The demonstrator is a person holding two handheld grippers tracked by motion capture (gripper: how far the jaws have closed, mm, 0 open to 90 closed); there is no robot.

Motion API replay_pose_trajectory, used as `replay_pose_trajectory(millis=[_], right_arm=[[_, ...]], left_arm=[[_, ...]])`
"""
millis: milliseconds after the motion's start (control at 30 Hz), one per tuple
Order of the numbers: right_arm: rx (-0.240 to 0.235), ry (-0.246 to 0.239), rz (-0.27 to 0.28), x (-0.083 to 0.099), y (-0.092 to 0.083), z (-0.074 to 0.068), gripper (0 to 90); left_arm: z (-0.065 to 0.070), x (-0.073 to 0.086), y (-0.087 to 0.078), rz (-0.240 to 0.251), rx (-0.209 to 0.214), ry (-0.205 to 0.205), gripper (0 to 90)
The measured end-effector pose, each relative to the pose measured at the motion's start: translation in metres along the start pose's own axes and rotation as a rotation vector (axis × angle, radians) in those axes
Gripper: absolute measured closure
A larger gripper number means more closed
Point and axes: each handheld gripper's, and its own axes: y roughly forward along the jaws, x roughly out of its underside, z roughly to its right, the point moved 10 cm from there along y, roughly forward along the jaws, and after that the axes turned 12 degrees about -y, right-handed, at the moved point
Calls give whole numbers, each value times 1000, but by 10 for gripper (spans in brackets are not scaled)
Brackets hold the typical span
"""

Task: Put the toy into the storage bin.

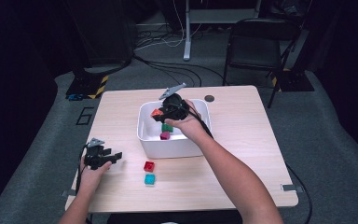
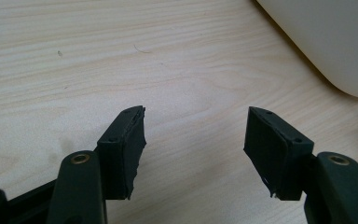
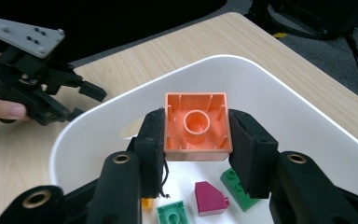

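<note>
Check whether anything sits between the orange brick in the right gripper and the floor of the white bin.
Nothing visible blocks it. The right gripper holds the orange brick above the white bin; green and magenta bricks lie on the bin floor below.

Soft, even overhead light on the pale table (image 1: 242, 154), dark dim surroundings, slight blur, faint shadows.

No words, numbers or brand names can be read anywhere. The orange block (image 3: 196, 126) shows a plain round tube on its underside, with no letters. The white bin (image 1: 145, 140) has bare walls. The yellow and black stripes (image 1: 100, 86) on the floor stand are a warning mark, not writing, and may look blurred from so far away.
</note>
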Motion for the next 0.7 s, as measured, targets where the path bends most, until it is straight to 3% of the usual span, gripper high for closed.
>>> replay_pose_trajectory(millis=[267, 400, 700], right_arm=[[20, 16, -57, 15, 19, 14, 580], [17, 28, -89, 20, 24, 13, 578], [18, -2, -93, 18, 19, 8, 555]], left_arm=[[0, 0, 0, 1, 2, -1, 379], [0, 0, 0, 0, 2, -1, 378], [1, 0, 0, -2, 0, 2, 378]])
